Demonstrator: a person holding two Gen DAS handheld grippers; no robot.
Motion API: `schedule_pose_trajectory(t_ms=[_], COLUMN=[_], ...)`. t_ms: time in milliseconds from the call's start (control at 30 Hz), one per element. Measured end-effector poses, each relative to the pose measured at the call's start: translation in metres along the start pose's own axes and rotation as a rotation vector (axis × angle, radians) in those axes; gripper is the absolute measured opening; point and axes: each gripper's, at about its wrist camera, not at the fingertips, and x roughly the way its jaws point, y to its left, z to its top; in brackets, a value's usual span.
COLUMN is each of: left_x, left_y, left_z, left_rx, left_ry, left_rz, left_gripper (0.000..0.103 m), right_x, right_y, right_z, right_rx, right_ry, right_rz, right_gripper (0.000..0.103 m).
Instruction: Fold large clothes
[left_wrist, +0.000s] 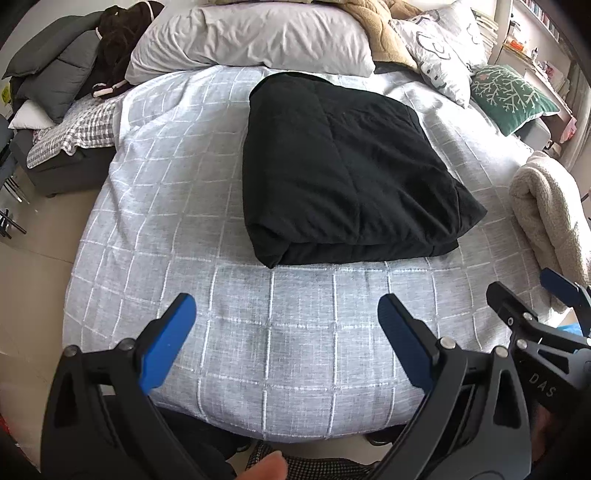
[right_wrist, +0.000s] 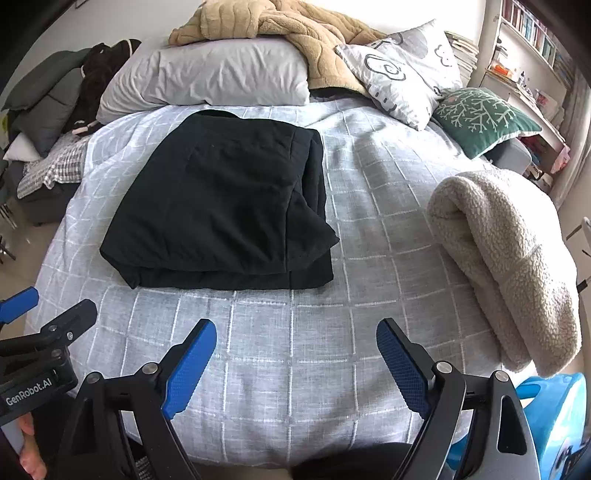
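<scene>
A black garment (left_wrist: 343, 170) (right_wrist: 225, 206) lies folded into a thick rectangle in the middle of the grey checked bed cover (left_wrist: 184, 221) (right_wrist: 369, 258). My left gripper (left_wrist: 288, 310) hovers open above the near part of the bed, short of the garment's front edge, with nothing between its blue pads. My right gripper (right_wrist: 295, 336) is open too, over the bed's near edge, to the right of the garment and in front of it. Each gripper shows at the edge of the other's view: the right one (left_wrist: 524, 295) and the left one (right_wrist: 48, 306).
A cream fleece blanket (right_wrist: 509, 258) (left_wrist: 550, 206) lies rolled on the bed's right side. Pillows (right_wrist: 221, 77), a tan blanket (right_wrist: 295, 33) and a green cushion (right_wrist: 480, 118) line the head end. A dark sofa with clothes (left_wrist: 62, 85) stands left. A blue bin (right_wrist: 554, 417) sits near right.
</scene>
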Motion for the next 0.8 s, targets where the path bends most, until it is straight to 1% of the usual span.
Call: schedule_pose_trajectory(t_ms=[800], left_x=[-0.0015], left_y=[-0.0033], left_z=[0.0016], left_rx=[0.012], left_ry=[-0.007], left_rz=[-0.014], left_gripper=[0.099], right_x=[0.0007], right_y=[0.0095], right_z=[0.0008], right_rx=[-0.011], right_ry=[-0.004], right_rz=[-0.002], right_gripper=[0.091])
